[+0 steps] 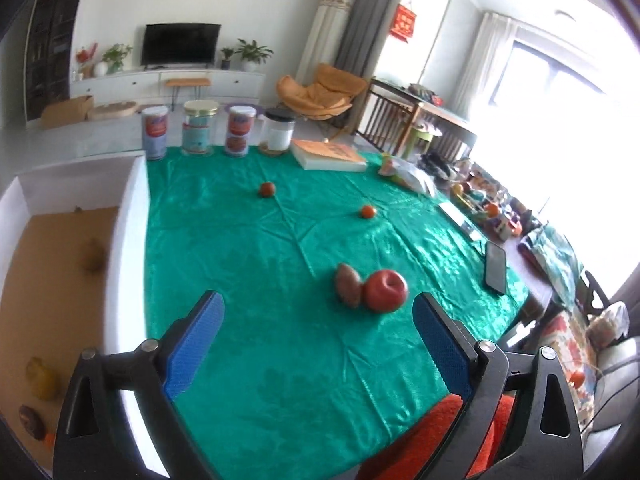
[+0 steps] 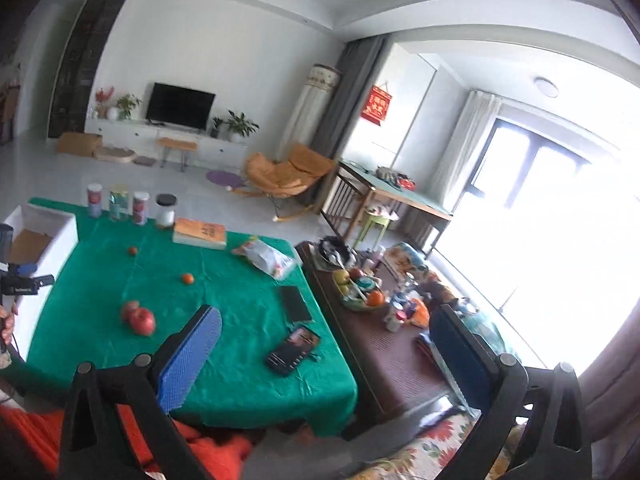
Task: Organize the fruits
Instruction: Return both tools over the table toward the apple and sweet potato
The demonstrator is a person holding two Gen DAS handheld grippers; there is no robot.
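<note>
Because the red apple (image 1: pixel 386 290) sits touching the brown oval fruit (image 1: pixel 349 286) near the counter's (image 1: pixel 280 360) near edge, my left gripper (image 1: pixel 316 344), fingers apart and empty, could nudge one into rolling off. My right gripper (image 2: pixel 324 356), also spread and empty, hangs past the right edge, while the white box (image 1: pixel 126 240) at the left edge already holds fruit.

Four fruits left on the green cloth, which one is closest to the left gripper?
The big red apple, ahead of the open left gripper and touching the brownish fruit beside it. The two small orange-red fruits lie much farther up the cloth.
</note>
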